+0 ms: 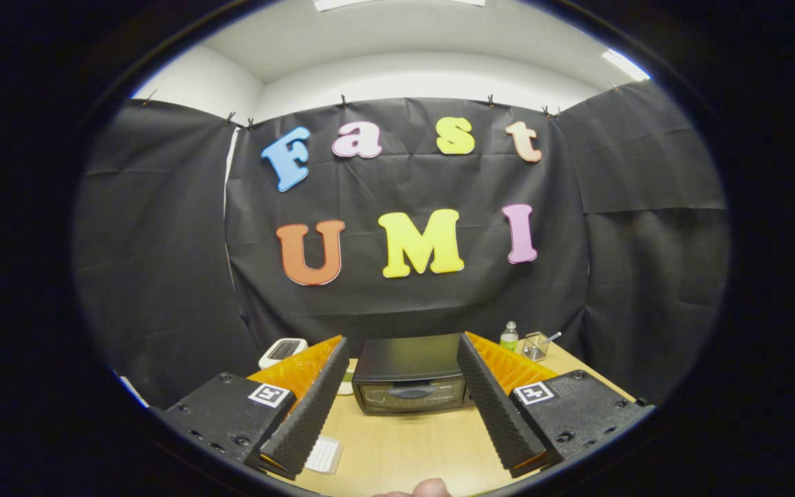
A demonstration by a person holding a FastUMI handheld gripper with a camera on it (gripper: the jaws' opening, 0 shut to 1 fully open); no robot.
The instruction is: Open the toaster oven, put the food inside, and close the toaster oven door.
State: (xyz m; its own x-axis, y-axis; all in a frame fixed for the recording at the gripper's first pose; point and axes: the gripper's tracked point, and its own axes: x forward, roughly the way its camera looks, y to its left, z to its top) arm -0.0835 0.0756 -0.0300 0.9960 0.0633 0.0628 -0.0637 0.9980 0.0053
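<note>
Gripper (403, 348) jaws apart; toaster oven (411, 376) beyond, shut.

The camera rides on the gripper (403, 404) and looks forward along its two spread-apart fingers. It sits above the table (404, 449) and looks a little downward. The toaster oven (411, 373) stands just ahead, between the fingers, facing the camera. The bottle (508, 336) beyond looks small, maybe from the round lens.

The gripper (403, 352) is held level, fingers (308, 407) spread wide apart, gripping nothing; both ridged pads face inward across the gap; a fingertip (430, 488) of the person's hand shows below them.
</note>
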